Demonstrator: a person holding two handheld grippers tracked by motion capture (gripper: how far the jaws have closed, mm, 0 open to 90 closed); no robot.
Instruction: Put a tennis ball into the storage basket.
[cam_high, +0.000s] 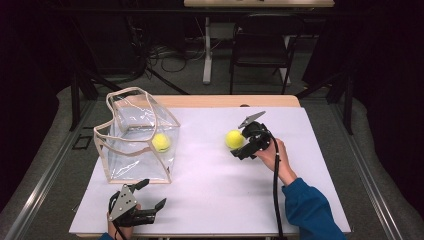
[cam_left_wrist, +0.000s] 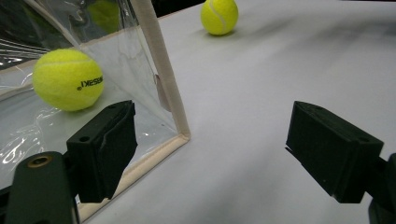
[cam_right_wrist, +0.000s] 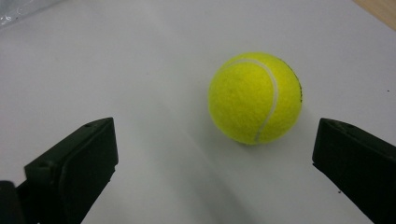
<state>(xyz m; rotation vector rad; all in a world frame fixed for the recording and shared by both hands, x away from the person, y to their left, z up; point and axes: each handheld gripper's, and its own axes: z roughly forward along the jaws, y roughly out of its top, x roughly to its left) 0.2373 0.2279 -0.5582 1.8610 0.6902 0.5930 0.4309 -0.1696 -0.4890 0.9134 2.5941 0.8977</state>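
A clear plastic bag (cam_high: 131, 131) with beige trim stands open on the left of the white table (cam_high: 215, 190). One yellow tennis ball (cam_high: 161, 142) lies inside it, seen through the clear wall (cam_left_wrist: 67, 79). A second tennis ball (cam_high: 234, 139) rests on the table near the middle. My right gripper (cam_high: 242, 143) is open just right of that ball, and the ball (cam_right_wrist: 254, 97) lies slightly ahead of the wide jaws (cam_right_wrist: 215, 163), nearer the right one. My left gripper (cam_high: 152, 193) is open and empty near the front edge, pointing at the bag's front corner (cam_left_wrist: 161, 79).
The table's front edge runs just under the left hand. A wooden strip (cam_high: 225, 101) shows along the far edge. Beyond the table stand a black chair (cam_high: 260, 45) and a white table leg (cam_high: 207, 50). Bare white surface lies between the two grippers.
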